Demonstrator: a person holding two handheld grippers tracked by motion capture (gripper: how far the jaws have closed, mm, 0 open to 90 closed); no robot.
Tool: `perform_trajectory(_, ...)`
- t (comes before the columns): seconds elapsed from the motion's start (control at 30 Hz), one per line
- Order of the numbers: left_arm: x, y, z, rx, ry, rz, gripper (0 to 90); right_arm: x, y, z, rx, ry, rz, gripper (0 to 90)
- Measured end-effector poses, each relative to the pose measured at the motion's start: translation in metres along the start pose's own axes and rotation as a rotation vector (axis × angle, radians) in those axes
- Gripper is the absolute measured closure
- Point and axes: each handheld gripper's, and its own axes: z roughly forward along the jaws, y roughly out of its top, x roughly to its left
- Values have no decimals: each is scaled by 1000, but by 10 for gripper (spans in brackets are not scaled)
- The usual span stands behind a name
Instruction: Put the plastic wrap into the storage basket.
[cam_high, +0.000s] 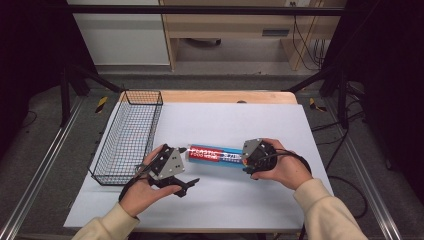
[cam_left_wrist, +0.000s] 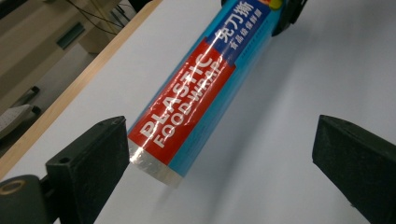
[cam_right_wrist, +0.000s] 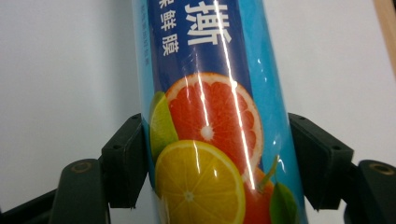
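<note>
Already the work looks partly under way, judging by how things lie. On the white table top (cam_high: 210, 200) sits a wire basket (cam_high: 127, 137) at the left, and it appears to hold nothing yet; well apart from it, near the middle of the table and toward the person's side, is a roll of plastic food wrap (cam_high: 216, 154), lying roughly crosswise between the two hands. My reading is that the roll is meant for the basket, so the grasp is made and the carry and the setting down are left.

The roll itself seems lifted a little: in the left gripper view its near end (cam_left_wrist: 187, 116) hangs over the table with a soft shadow below it, though I cannot be sure how clear of the surface it is.

The right gripper (cam_high: 256, 156) has the roll's fruit-printed end. In the right gripper view its two black jaws press against either side of the tube (cam_right_wrist: 210, 140), pinching it firmly.

The left gripper (cam_high: 172, 172) is spread wide. In its own view the left-hand jaw stands just beside the red end of the roll, perhaps touching its edge, while the other jaw is well apart from it, so it grips nothing.
</note>
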Motion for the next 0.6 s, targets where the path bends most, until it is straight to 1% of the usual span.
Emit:
perform_trajectory(0.03, 0, 0, 0, 0, 0, 0, 39, 0, 0, 0, 0, 0, 0, 289)
perform_trajectory(0.07, 1, 4, 1, 4, 9, 11, 39, -2, 0, -7, 5, -8, -10, 289)
perform_trajectory(0.1, 3, 7, 3, 1, 6, 13, 39, -2, 0, -7, 5, -8, -10, 289)
perform_trajectory(0.13, 6, 13, 6, 2, 7, 20, 38, -3, 1, -14, 11, -23, -17, 290)
perform_trajectory(0.17, 6, 13, 6, 2, 7, 20, 37, -3, 1, -14, 11, -23, -17, 290)
perform_trajectory(0.2, 9, 20, 10, 8, 0, 28, 37, -4, 2, -21, 19, -27, -36, 290)
perform_trajectory(0.23, 9, 20, 10, 8, 0, 28, 37, -4, 2, -21, 19, -27, -36, 290)
perform_trajectory(0.27, 10, 26, 13, 15, -5, 38, 41, -4, 4, -27, 24, -38, -64, 290)
perform_trajectory(0.3, 10, 26, 13, 15, -5, 38, 43, -4, 4, -27, 24, -38, -64, 290)
perform_trajectory(0.33, 10, 29, 15, 15, -13, 47, 47, -4, 6, -32, 27, -42, -73, 290)
perform_trajectory(0.37, 10, 31, 17, 17, -15, 59, 47, -4, 6, -32, 27, -42, -73, 290)
perform_trajectory(0.4, 9, 37, 20, 16, -13, 74, 53, -4, 8, -37, 27, -45, -80, 290)
perform_trajectory(0.43, 9, 37, 20, 16, -13, 74, 54, -4, 8, -37, 27, -45, -80, 290)
perform_trajectory(0.47, 9, 42, 23, 13, -16, 86, 55, -4, 10, -42, 26, -46, -93, 290)
perform_trajectory(0.5, 9, 42, 23, 13, -16, 86, 55, -4, 10, -42, 26, -46, -93, 290)
perform_trajectory(0.53, 8, 46, 27, 11, -18, 96, 56, -4, 13, -46, 28, -49, -102, 290)
perform_trajectory(0.57, 8, 46, 27, 11, -18, 96, 57, -4, 13, -46, 28, -49, -102, 290)
perform_trajectory(0.6, 7, 49, 29, 13, -19, 105, 57, -4, 14, -48, 33, -50, -111, 291)
